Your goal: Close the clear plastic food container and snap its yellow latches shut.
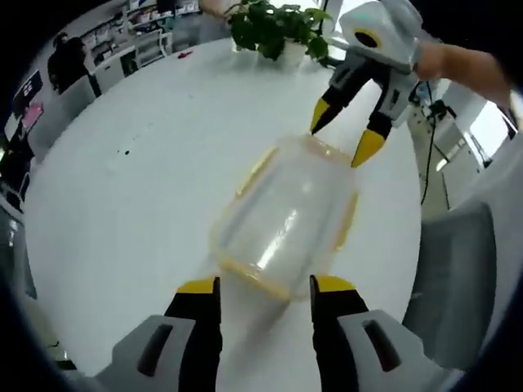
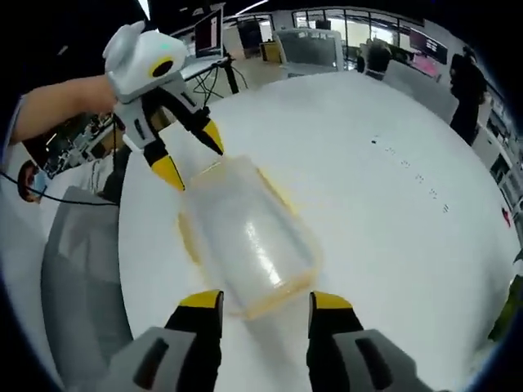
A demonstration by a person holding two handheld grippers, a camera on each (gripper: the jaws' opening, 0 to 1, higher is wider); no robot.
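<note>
Left gripper view: clear yellow-rimmed container (image 1: 286, 216)

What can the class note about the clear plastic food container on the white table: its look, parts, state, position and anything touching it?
The clear plastic food container is a rounded rectangular box of glossy transparent plastic with yellow trim and latches along its edges. Its lid appears to sit on top; whether the latches are snapped cannot be told. It rests on the round white table, between the open left gripper at one short end and the open right gripper at the other. Neither gripper clearly touches it.
</note>
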